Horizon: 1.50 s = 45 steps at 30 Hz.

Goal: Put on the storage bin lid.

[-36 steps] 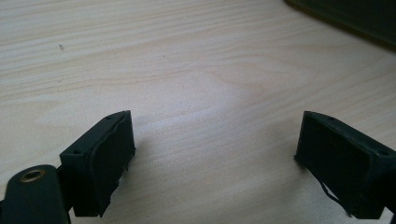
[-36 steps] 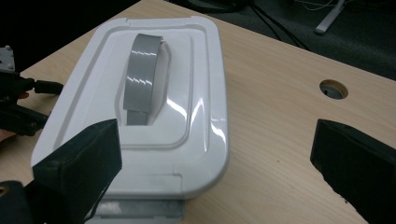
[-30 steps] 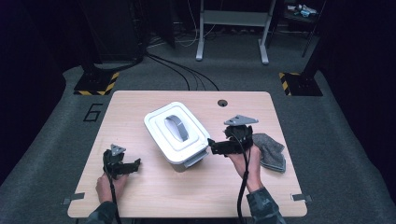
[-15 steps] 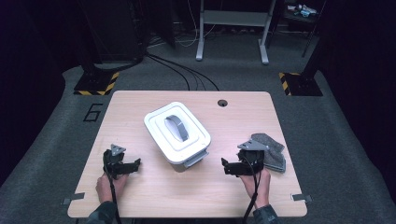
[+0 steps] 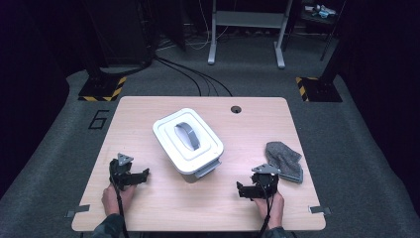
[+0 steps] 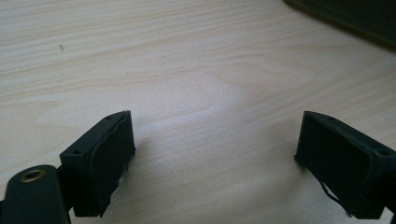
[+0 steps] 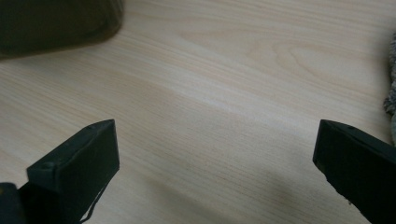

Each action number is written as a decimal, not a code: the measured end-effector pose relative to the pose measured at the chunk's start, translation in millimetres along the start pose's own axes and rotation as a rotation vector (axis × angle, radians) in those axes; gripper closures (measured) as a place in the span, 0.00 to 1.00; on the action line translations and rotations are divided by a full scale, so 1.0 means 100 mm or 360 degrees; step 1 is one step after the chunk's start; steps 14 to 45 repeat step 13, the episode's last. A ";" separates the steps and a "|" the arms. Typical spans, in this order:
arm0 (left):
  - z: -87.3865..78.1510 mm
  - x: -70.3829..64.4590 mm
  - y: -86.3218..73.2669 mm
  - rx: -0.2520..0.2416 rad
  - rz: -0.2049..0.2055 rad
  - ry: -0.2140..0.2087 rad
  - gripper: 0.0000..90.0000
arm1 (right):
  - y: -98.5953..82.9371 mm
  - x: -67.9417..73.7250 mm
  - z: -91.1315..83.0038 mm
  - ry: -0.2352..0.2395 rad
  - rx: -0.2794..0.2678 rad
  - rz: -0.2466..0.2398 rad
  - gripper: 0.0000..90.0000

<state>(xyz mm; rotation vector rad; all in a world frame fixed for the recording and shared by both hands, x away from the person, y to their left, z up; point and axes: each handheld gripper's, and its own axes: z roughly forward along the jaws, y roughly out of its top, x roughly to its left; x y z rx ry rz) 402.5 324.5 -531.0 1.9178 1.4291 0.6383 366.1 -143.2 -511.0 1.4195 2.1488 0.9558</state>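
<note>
A white lidded box (image 5: 188, 140) with a grey handle (image 5: 187, 136) on its lid stands in the middle of the wooden table (image 5: 148, 109). To its right lies a folded grey cloth (image 5: 284, 158). My left gripper (image 5: 143, 174) rests low near the table's front left, open, with bare wood between its jaws (image 6: 215, 154). My right gripper (image 5: 241, 190) sits at the front right, just left of the cloth, open wide over bare wood (image 7: 215, 163). The cloth's edge (image 7: 391, 84) shows at the right of the right gripper view.
A round cable hole (image 5: 236, 109) sits near the table's far edge. Beyond the table, cables (image 5: 193, 79) run over the grey floor, past a metal stand (image 5: 245, 29) and yellow-black striped bases (image 5: 101, 89). The box's dark corner (image 7: 56, 23) shows in the right gripper view.
My right gripper has drawn back from beside the box towards the front right edge of the table and come down low. The left gripper has stayed put.
</note>
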 end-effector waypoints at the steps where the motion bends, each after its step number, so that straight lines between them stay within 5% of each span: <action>1: 0.00 0.00 0.00 0.0000 -0.0004 -0.0001 0.12 | -0.02 0.00 0.03 -0.0005 0.0003 0.0002 0.00; 8: 0.00 0.00 0.00 0.0000 -0.0003 -0.0001 0.12 | -0.11 0.02 0.13 -0.0037 0.0052 -0.0012 0.00; 12: 0.00 0.00 0.00 0.0000 -0.0003 0.0000 0.12 | -0.13 0.03 0.15 -0.0017 0.0015 -0.0087 0.00; 45: 0.00 0.00 0.00 -0.0001 -0.0001 0.0000 0.12 | -0.13 0.03 0.15 -0.0016 0.0017 -0.0087 0.00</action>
